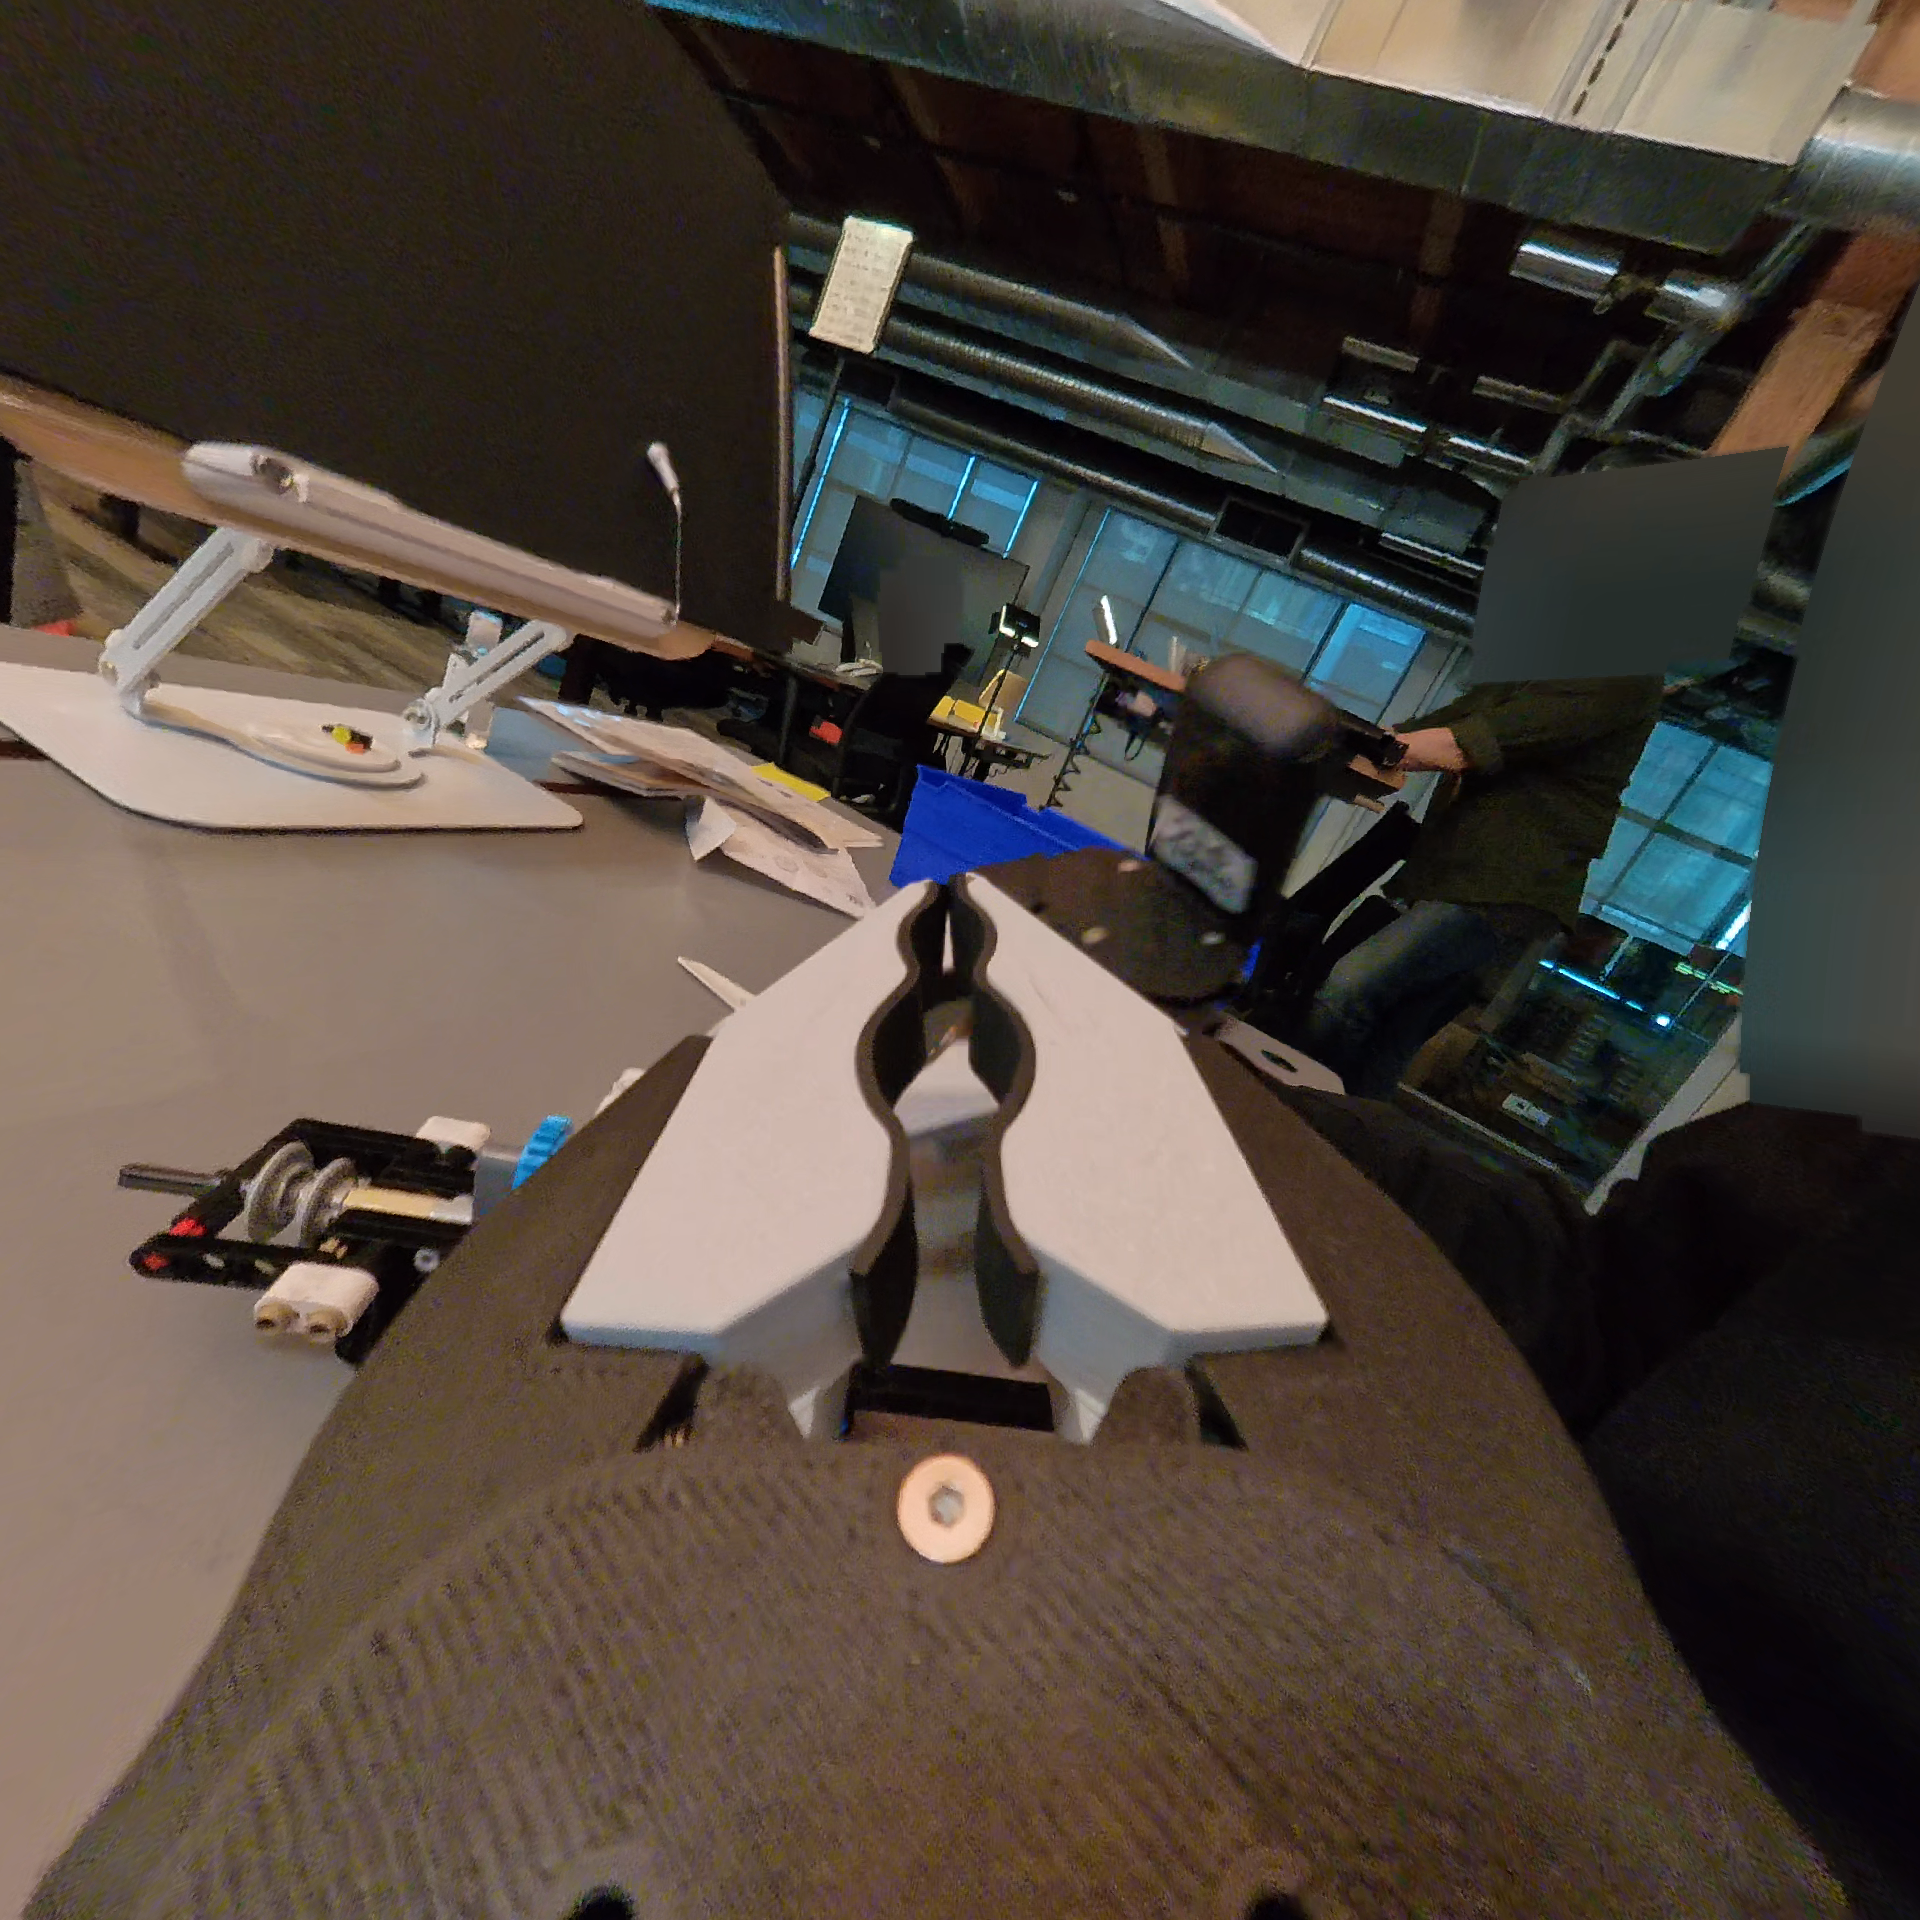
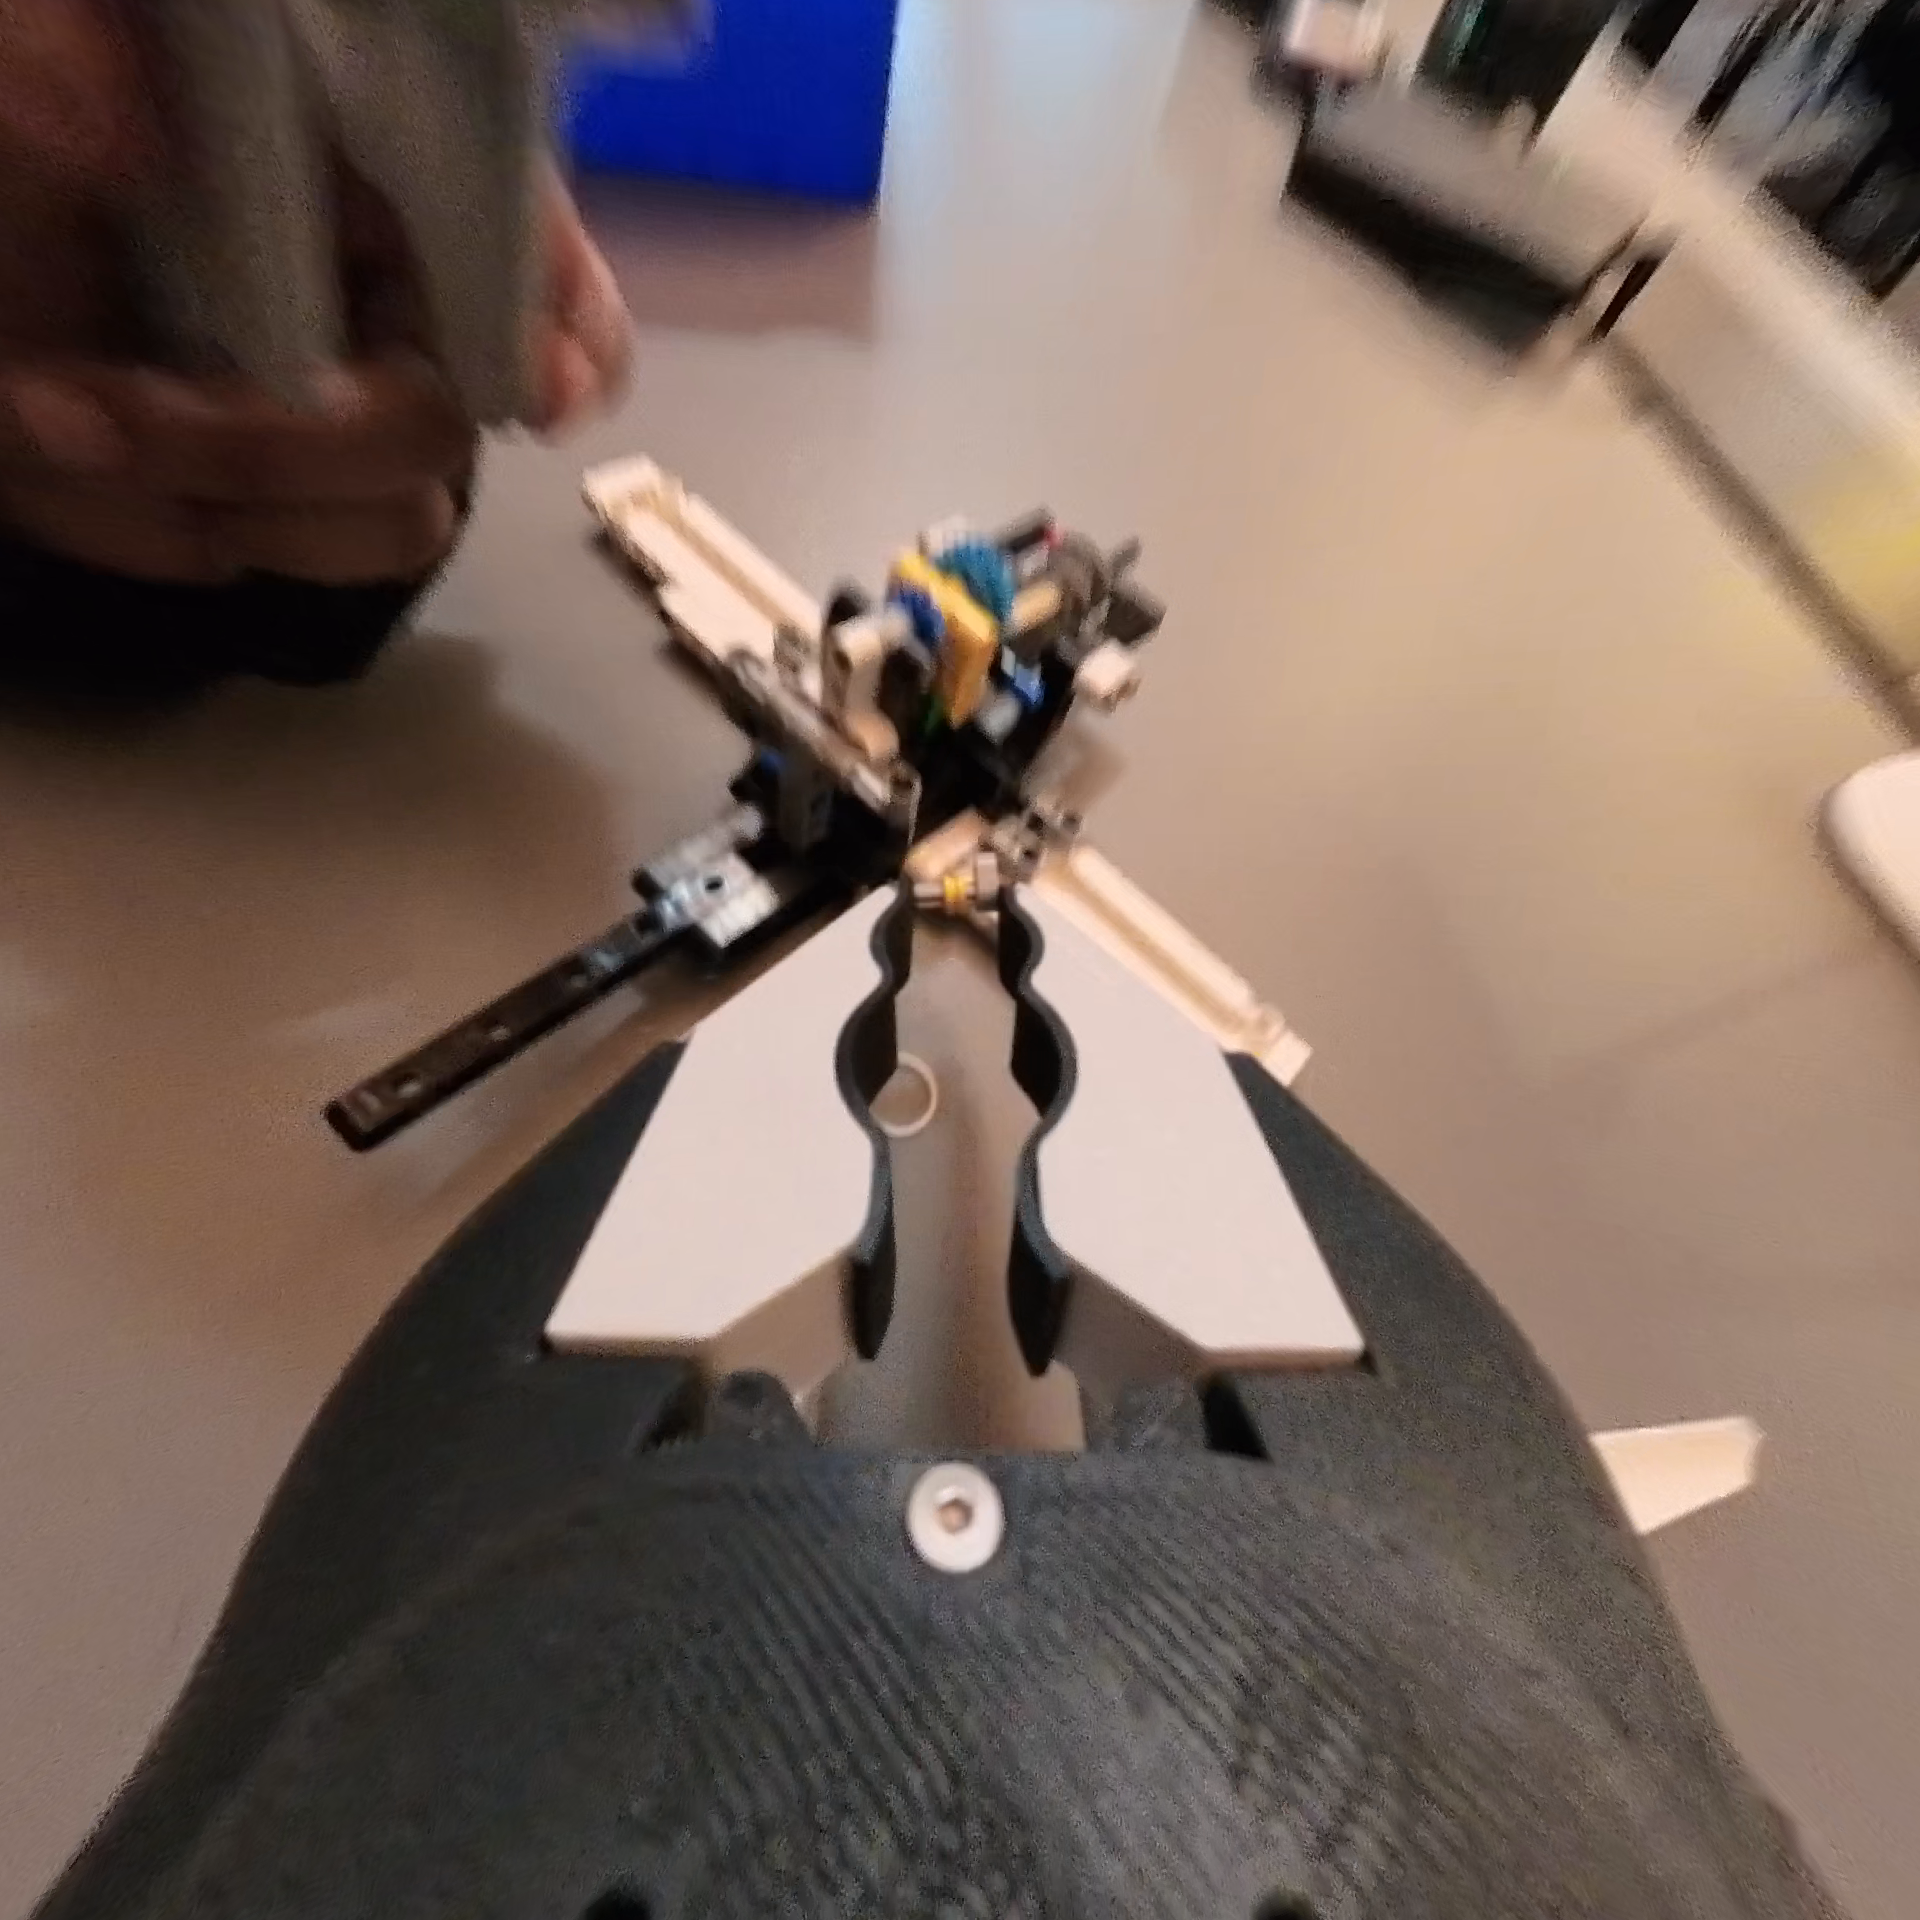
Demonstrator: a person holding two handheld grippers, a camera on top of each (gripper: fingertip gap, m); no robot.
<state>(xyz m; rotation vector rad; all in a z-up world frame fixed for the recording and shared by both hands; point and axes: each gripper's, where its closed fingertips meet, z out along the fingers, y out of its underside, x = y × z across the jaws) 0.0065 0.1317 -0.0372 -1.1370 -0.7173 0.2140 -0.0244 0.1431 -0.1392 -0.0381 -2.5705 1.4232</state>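
The grey table (image 1: 260, 987) lies bare and wide between the stand (image 1: 260, 769) and the brick frame (image 1: 301, 1216) — open passage. Papers (image 1: 707, 790) and a blue bin (image 1: 977, 821) crowd its far edge. In the right view, the model (image 2: 935, 707) blocks straight ahead — its white beam (image 2: 1164, 935) and black beam (image 2: 499, 1029) splay sideways; a hand (image 2: 260, 364) closes the upper left.

A white laptop stand (image 1: 281, 769), loose papers (image 1: 717, 790) and a blue bin (image 1: 977, 831) sit on the grey table (image 1: 312, 987).

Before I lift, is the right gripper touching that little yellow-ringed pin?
Touching: the right wrist view shows both fingertips of the right gripper against the pin's ends.
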